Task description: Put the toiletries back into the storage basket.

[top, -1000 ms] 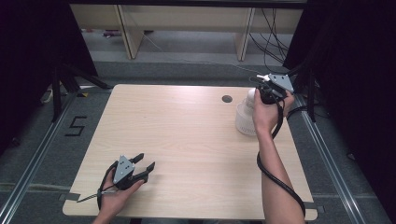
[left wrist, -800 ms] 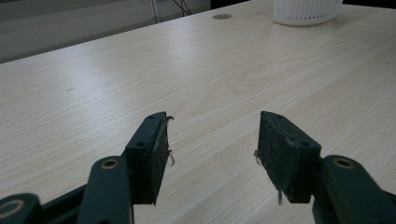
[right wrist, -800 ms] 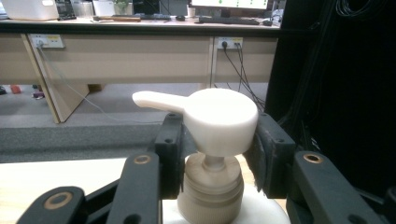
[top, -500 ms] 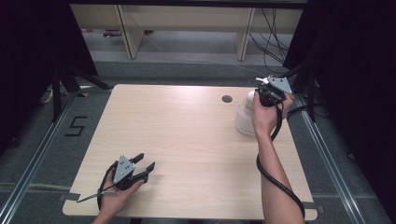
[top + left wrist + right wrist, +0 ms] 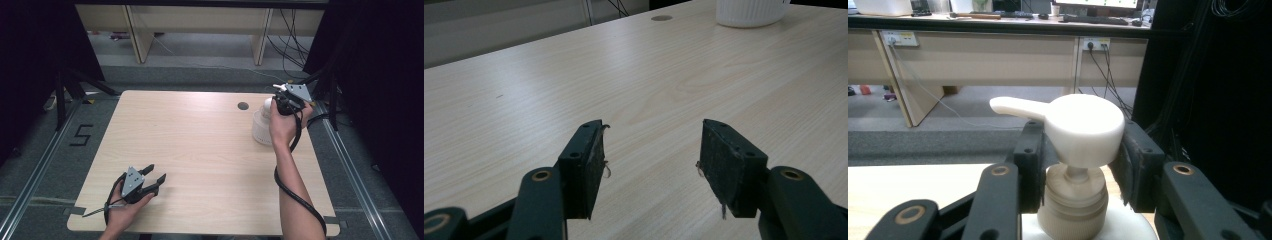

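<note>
Right gripper (image 5: 276,103) at right of frame pinches pump head (image 5: 1083,127) of white bottle (image 5: 261,127). Left gripper (image 5: 153,176) lower left, jaws spread, on table (image 5: 200,145).

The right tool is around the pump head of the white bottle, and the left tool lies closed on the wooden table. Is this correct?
Not fully. The left tool is open, its jaws apart with nothing between them, as the left gripper view shows. The rest holds: the right tool is around the white plastic pump bottle's pump head, above the light wooden table.

Counter (image 5: 200,150): pale wood-grain, matt. Pump bottle (image 5: 1083,130): smooth cream plastic, slight sheen, ribbed base. Jaws: matt black, pads scuffed.
</note>
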Available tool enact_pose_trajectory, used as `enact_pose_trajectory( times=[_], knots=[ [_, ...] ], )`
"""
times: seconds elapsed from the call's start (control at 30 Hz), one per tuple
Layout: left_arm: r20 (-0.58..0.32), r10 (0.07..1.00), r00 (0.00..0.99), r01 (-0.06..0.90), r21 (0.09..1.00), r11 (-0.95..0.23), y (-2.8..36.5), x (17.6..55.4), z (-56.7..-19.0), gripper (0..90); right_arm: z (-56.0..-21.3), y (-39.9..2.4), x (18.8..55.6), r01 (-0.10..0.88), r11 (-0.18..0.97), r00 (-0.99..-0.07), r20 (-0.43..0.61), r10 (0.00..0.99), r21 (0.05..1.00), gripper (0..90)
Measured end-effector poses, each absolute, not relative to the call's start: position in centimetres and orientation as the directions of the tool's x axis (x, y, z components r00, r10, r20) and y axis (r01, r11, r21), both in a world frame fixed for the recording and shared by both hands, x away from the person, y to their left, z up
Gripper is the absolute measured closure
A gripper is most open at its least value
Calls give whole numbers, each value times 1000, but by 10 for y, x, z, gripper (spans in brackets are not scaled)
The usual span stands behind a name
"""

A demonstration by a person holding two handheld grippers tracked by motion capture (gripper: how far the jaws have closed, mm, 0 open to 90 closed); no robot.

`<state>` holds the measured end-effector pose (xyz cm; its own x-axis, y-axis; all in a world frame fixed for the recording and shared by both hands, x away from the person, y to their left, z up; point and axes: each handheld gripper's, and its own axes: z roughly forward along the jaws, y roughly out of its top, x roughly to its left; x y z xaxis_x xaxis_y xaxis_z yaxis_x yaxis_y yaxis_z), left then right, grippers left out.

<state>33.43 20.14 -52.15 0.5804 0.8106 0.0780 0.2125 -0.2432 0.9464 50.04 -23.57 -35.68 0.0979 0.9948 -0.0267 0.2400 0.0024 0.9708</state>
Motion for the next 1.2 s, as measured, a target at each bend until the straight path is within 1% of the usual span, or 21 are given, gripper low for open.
enact_pose_trajectory(
  times=[0.2,0.27,0.37,0.47,0.6,0.8,0.87,0.9,0.93,1.0,1.03,1.07,1.13,1.17,1.2],
  knots=[
    [77,810,581,209,948,-240,201,335,-522,431,-357,-236,499,240,8,101,-33,994,971,598],
    [89,803,589,194,950,-247,201,336,-522,431,-357,-237,498,235,23,94,-46,995,972,597],
    [89,803,589,195,949,-247,201,336,-522,430,-356,-236,496,250,10,97,-36,995,968,597],
    [88,804,589,191,951,-244,201,336,-522,430,-356,-236,495,250,27,88,-51,995,968,597],
    [79,812,579,210,947,-241,201,334,-522,430,-357,-236,494,246,27,91,-51,994,969,596],
    [79,812,579,212,947,-243,201,334,-522,430,-357,-236,494,245,34,90,-58,994,969,593],
    [88,804,589,195,949,-246,201,336,-522,430,-356,-236,494,249,37,89,-61,994,968,586],
    [89,804,588,193,950,-247,201,336,-522,430,-357,-236,494,248,41,87,-65,994,968,575],
    [81,807,585,201,950,-240,201,335,-522,429,-356,-237,493,262,43,82,-66,994,964,532],
    [87,803,589,193,950,-245,201,336,-522,429,-356,-236,493,268,36,88,-61,994,963,516],
    [88,803,589,192,950,-245,201,336,-522,429,-357,-237,494,265,34,83,-58,995,964,492],
    [88,803,589,193,950,-245,201,336,-522,428,-357,-237,494,274,31,84,-56,995,961,439],
    [87,803,589,193,950,-245,201,336,-522,428,-358,-236,493,272,22,95,-49,994,962,391],
    [88,803,589,192,950,-245,201,336,-522,428,-358,-236,493,272,22,95,-49,994,962,391],
    [82,805,587,199,950,-242,200,335,-522,428,-358,-236,494,279,14,96,-42,994,960,350]
  ],
)
